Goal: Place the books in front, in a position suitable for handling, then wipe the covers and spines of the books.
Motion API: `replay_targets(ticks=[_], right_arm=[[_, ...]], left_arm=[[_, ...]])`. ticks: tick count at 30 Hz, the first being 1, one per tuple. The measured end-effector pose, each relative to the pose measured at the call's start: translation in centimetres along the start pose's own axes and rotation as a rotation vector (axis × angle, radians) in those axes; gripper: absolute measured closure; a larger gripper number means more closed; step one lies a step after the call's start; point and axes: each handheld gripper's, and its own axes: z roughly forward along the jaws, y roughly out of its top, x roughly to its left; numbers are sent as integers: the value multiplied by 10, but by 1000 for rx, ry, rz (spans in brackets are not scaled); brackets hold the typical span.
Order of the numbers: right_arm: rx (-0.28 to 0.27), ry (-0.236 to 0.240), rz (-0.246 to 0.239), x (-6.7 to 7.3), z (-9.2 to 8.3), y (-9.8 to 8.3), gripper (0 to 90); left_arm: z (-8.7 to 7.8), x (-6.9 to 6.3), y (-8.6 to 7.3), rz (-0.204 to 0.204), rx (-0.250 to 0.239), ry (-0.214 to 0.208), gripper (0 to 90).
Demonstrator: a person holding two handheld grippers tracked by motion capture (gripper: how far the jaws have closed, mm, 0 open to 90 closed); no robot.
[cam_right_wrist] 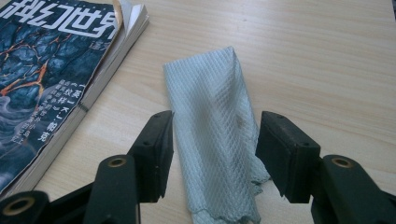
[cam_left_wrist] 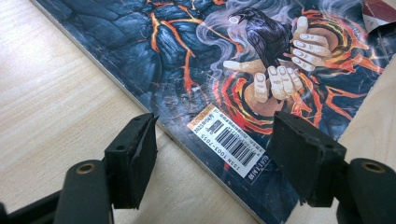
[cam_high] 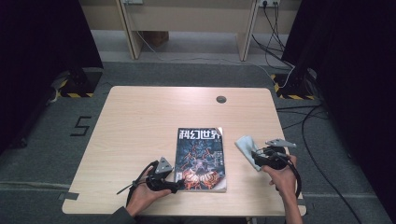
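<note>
Down at the near edge of the desk (cam_high: 140, 116), both grippers low over their targets. Left gripper (cam_high: 180, 185) at about 7 o'clock from the magazine (cam_high: 201, 158), jaws standing fairly wide and straddling the magazine's near left corner, pads apart from the cover; barcode label (cam_left_wrist: 233, 144) sitting right between them in the left gripper view, spine edge running off toward 11 o'clock. Magazine flat, closed, centred slightly toward the near side of the desk. Right gripper (cam_high: 254, 154) at 3 o'clock from the magazine, jaws open to a middling width on either side of the pale cloth (cam_right_wrist: 215, 135), nothing pinched from what shows. Cloth folded into a long strip, lying flat just beside the magazine, stretching toward 12 o'clock in the right gripper view. Small round grommet (cam_high: 221, 99) up at the far edge.
</note>
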Motion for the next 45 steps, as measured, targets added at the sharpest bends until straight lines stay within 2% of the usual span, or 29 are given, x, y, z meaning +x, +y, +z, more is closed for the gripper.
replay_targets(ticks=[5, 9, 11, 13, 14, 18, 20, 23, 24, 25, 26, 29, 32, 36, 38, 42, 45], right_arm=[[12, -10, -33, 2, 10, 4, 459], [29, -20, -35, 2, 19, 6, 463], [63, -30, -47, -1, 31, 7, 467], [74, -34, -52, 0, 35, 7, 471], [90, -31, -67, 0, 41, 7, 475], [106, -28, -58, 0, 48, 8, 480], [113, -5, -58, -2, 53, 8, 505], [113, 8, -54, -3, 53, 8, 527], [111, 22, -56, -4, 53, 7, 572], [111, 22, -56, -4, 53, 7, 572], [112, 31, -58, -4, 53, 7, 625], [115, 41, -49, -4, 52, 7, 666], [119, 52, -43, -4, 50, 7, 751], [120, 69, -41, -4, 49, 7, 776], [103, 92, -24, -4, 48, 8, 783], [58, 108, -26, -2, 41, 12, 787], [38, 102, -35, 1, 38, 16, 788]], left_arm=[[0, 0, 0, -3, 0, -2, 309], [0, 0, 0, -2, 0, -1, 309], [0, 0, 0, -4, 0, -3, 309], [0, 0, 0, -5, -1, -3, 309], [0, 1, 0, -6, 0, -4, 309], [0, 1, 0, -6, 1, -4, 309], [1, 1, 1, -5, 3, -7, 309], [0, 1, 1, -6, 6, -8, 310], [0, 1, 1, -7, 6, -9, 310], [0, 1, 1, -8, 6, -9, 310], [0, 2, 1, -10, 7, -10, 310], [0, 2, 0, -12, 6, -11, 311], [0, 1, 0, -13, 4, -11, 315], [0, 1, 0, -14, 4, -13, 316], [0, 2, 0, -15, 3, -14, 316], [0, 2, 0, -16, 3, -13, 316], [0, 1, 0, -18, 0, -12, 317]])
